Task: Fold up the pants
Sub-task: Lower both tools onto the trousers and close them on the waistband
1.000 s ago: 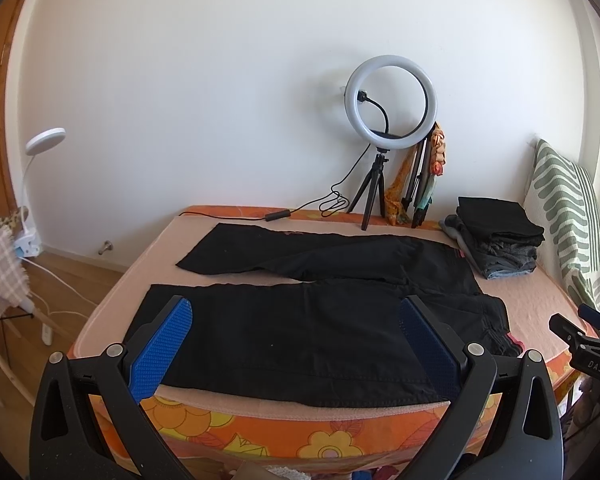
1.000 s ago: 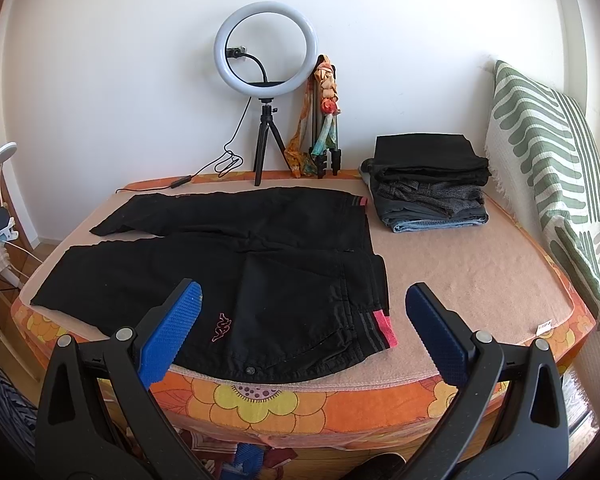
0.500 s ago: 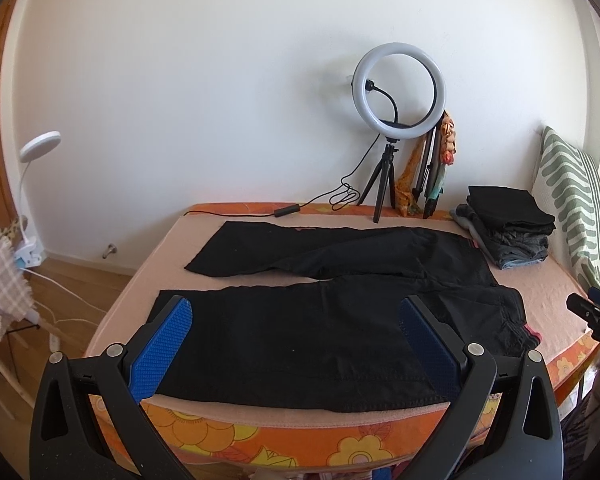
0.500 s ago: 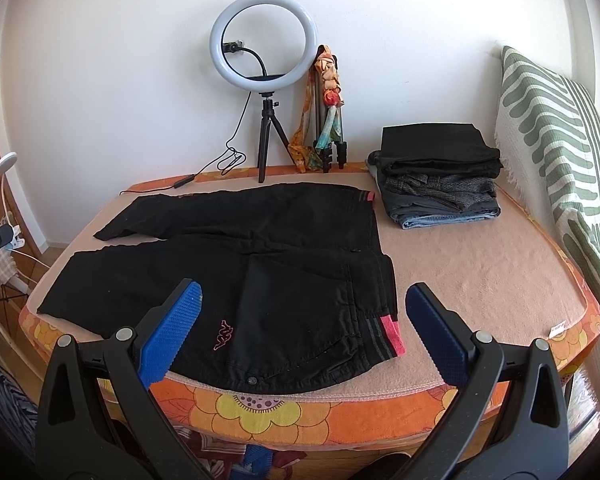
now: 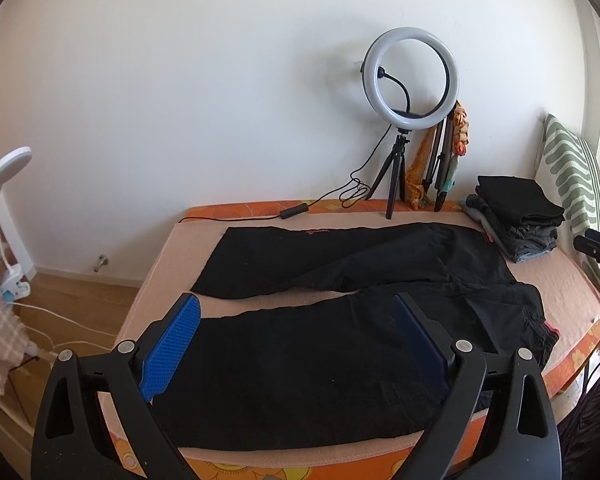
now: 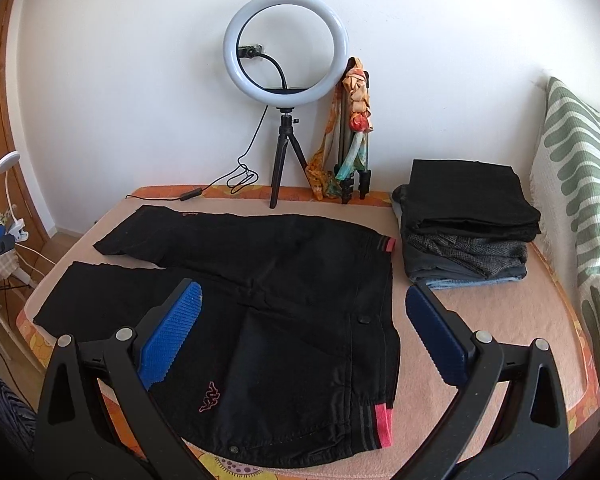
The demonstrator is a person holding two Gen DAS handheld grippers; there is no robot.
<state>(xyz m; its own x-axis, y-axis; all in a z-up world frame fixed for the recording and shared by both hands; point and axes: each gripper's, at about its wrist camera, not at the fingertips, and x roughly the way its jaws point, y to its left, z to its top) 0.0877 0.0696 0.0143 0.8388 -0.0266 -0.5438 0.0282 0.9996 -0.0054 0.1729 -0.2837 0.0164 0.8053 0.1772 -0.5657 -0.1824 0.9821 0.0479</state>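
Observation:
Black pants point(image 5: 340, 320) lie spread flat on the bed, legs to the left, waistband with pink trim point(image 6: 382, 420) to the right. The two legs lie apart in a V. My left gripper point(image 5: 296, 344) hovers over the near leg, its blue-padded jaws wide and closing slightly, nothing between them. Over the hip and waist area hangs my right gripper point(image 6: 304, 332), open and holding nothing; a pink logo point(image 6: 210, 396) shows below it. The other gripper peeks in at each view's edge.
A stack of folded clothes point(image 6: 468, 224) sits at the back right of the bed point(image 6: 500, 320). A ring light on a tripod point(image 6: 286, 60) and its cable stand by the wall. A green-patterned pillow point(image 6: 576, 200) leans at the right. A white lamp point(image 5: 8, 160) stands left.
Both grippers have moved in over the bed toward the pants, which now look larger and nearer. The left jaws stand a touch narrower than before.

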